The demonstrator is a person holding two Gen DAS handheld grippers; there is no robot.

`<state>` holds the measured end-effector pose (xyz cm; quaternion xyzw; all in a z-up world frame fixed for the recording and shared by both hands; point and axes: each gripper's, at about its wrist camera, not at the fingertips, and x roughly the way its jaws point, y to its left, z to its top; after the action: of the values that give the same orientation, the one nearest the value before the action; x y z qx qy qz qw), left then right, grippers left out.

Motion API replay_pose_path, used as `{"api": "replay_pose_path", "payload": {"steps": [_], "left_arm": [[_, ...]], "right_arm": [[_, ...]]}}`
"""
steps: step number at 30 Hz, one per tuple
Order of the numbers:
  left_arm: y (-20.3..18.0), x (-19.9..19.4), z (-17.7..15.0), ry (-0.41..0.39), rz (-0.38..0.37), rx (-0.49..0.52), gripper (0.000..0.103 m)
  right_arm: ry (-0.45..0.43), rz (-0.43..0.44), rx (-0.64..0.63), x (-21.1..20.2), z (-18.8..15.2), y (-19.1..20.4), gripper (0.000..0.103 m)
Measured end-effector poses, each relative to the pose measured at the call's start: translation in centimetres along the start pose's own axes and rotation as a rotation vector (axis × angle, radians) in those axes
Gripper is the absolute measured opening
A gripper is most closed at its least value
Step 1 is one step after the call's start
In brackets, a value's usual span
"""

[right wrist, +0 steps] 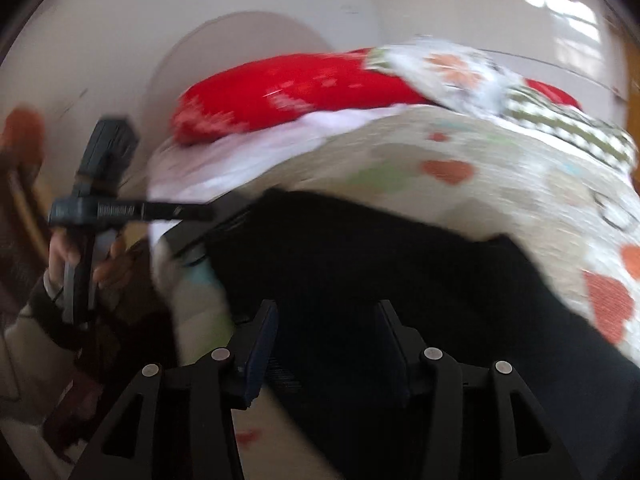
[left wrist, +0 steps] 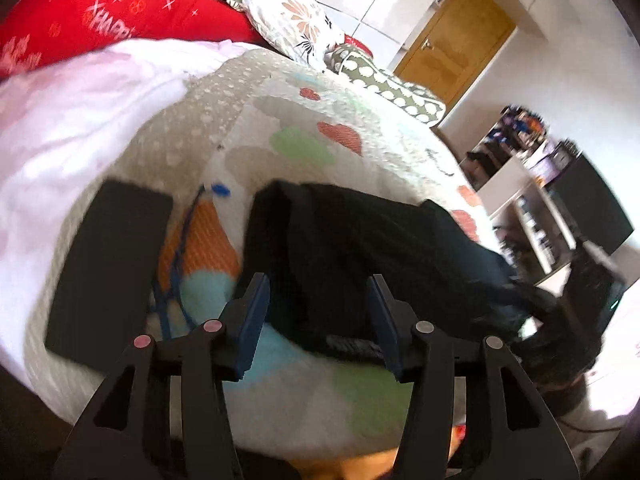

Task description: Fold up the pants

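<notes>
1 dark slab (left wrist: 108, 272) lies beside black pants (left wrist: 360, 248).

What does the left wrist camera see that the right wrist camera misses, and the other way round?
Only the left wrist view shows the flat black slab lying on the bedspread, the wooden door and cluttered shelves. Only the right wrist view shows a hand gripping the left tongs' handle at the bed's edge. Both show the black pants on the heart-patterned bedspread, the red pillow and the floral pillow, with each camera's own tongs open and nothing pinched.
</notes>
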<state>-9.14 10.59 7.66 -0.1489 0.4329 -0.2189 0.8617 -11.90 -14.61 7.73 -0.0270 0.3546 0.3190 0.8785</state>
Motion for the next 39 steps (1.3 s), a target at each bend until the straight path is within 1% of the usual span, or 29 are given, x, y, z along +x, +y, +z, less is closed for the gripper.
{"api": "replay_pose_path", "payload": {"steps": [3, 5, 8, 9, 10, 11, 12, 13, 15, 17, 18, 19, 21, 22, 25, 26, 27, 28, 29, 30, 31, 32, 33, 36, 37, 38, 39], "left_arm": [[-0.2, -0.2, -1.6, 0.01, -0.012, -0.029, 0.059], [-0.3, 0.6, -2.3, 0.042, -0.007, -0.034, 0.06], [-0.5, 2.0, -2.4, 0.067, 0.015, -0.039, 0.06], [-0.4, 2.3, -2.3, 0.064, 0.015, -0.037, 0.06], [-0.6, 2.8, -1.8, 0.059, 0.01, -0.029, 0.06], [-0.9, 3.5, -1.0, 0.06, 0.011, -0.009, 0.06], [-1.1, 3.7, -0.4, 0.058, 0.016, 0.007, 0.06], [-1.5, 3.9, 0.9, 0.038, 0.02, 0.031, 0.06], [-1.5, 3.9, 3.0, 0.003, -0.001, 0.038, 0.06], [-1.3, 3.3, 4.3, -0.024, -0.011, 0.031, 0.06], [-1.2, 2.8, 4.7, -0.043, -0.006, 0.033, 0.06], [-1.0, 2.2, 4.7, -0.065, 0.001, 0.041, 0.06], [0.1, 1.4, 4.4, -0.081, 0.028, 0.033, 0.06], [0.9, 1.1, 4.0, -0.086, 0.056, 0.009, 0.06], [3.3, 0.8, 2.8, -0.072, 0.107, -0.078, 0.06], [3.6, 0.6, 2.4, -0.063, 0.117, -0.089, 0.06], [3.6, 0.5, 2.1, -0.06, 0.129, -0.087, 0.06], [3.3, 0.3, 1.9, -0.063, 0.141, -0.075, 0.06], [2.7, 0.1, 1.8, -0.069, 0.147, -0.061, 0.06], [2.1, -0.2, 1.8, -0.077, 0.149, -0.043, 0.06], [1.1, -0.4, 1.8, -0.09, 0.143, -0.019, 0.06], [0.2, -0.6, 1.8, -0.102, 0.132, 0.001, 0.06], [-0.8, -0.7, 1.8, -0.111, 0.119, 0.02, 0.06], [-3.7, 0.1, 1.7, -0.118, 0.081, 0.076, 0.06], [-4.6, 0.8, 1.5, -0.109, 0.068, 0.094, 0.06], [-5.2, 1.3, 1.4, -0.099, 0.066, 0.105, 0.06], [-5.7, 2.1, 1.3, -0.085, 0.069, 0.117, 0.06]], "right_arm": [[0.021, -0.059, -0.129, 2.7, 0.0, 3.6, 0.048], [0.031, -0.099, -0.197, 4.5, 0.1, 5.1, 0.048], [0.031, -0.154, -0.24, 7.0, 0.9, 5.7, 0.048], [0.033, -0.162, -0.227, 7.5, 1.5, 5.4, 0.042], [0.036, -0.141, -0.191, 7.8, 2.1, 4.8, 0.034], [0.03, -0.092, -0.122, 7.8, 2.9, 3.7, 0.018], [0.014, -0.047, -0.032, 7.4, 3.9, 2.3, 0.015], [-0.008, -0.015, 0.047, 6.9, 4.7, 0.9, 0.014], [-0.054, 0.02, 0.146, 5.9, 5.7, -0.7, 0.012], [-0.098, 0.075, 0.231, 4.6, 6.1, -1.7, 0.012], [-0.106, 0.087, 0.237, 4.2, 5.9, -1.3, 0.012], [-0.099, 0.09, 0.228, 4.3, 5.5, -0.5, 0.012], [-0.047, 0.083, 0.197, 6.0, 5.0, 1.3, 0.012], [-0.021, 0.074, 0.173, 7.1, 4.6, 2.3, 0.012], [0.027, -0.01, 0.12, 10.1, 3.4, 4.9, 0.016], [0.038, -0.033, 0.119, 10.5, 3.0, 5.3, 0.017], [0.03, -0.044, 0.11, 10.2, 2.8, 5.7, 0.017], [0.025, -0.037, 0.101, 9.7, 2.7, 5.9, 0.017], [0.026, -0.007, 0.093, 9.0, 2.6, 5.8, 0.024], [0.033, 0.018, 0.096, 8.3, 2.3, 5.6, 0.035], [0.037, 0.037, 0.106, 7.3, 2.1, 5.3, 0.039], [0.028, 0.039, 0.118, 5.9, 1.7, 4.8, 0.041], [0.014, 0.02, 0.123, 4.7, 1.3, 4.3, 0.041], [-0.039, -0.098, 0.167, 0.6, -0.5, 1.6, 0.041], [-0.043, -0.131, 0.195, -0.4, -1.2, 0.6, 0.042], [-0.045, -0.177, 0.246, -2.0, -2.5, -1.2, 0.042], [-0.045, -0.203, 0.279, -3.1, -3.4, -2.3, 0.042]]}}
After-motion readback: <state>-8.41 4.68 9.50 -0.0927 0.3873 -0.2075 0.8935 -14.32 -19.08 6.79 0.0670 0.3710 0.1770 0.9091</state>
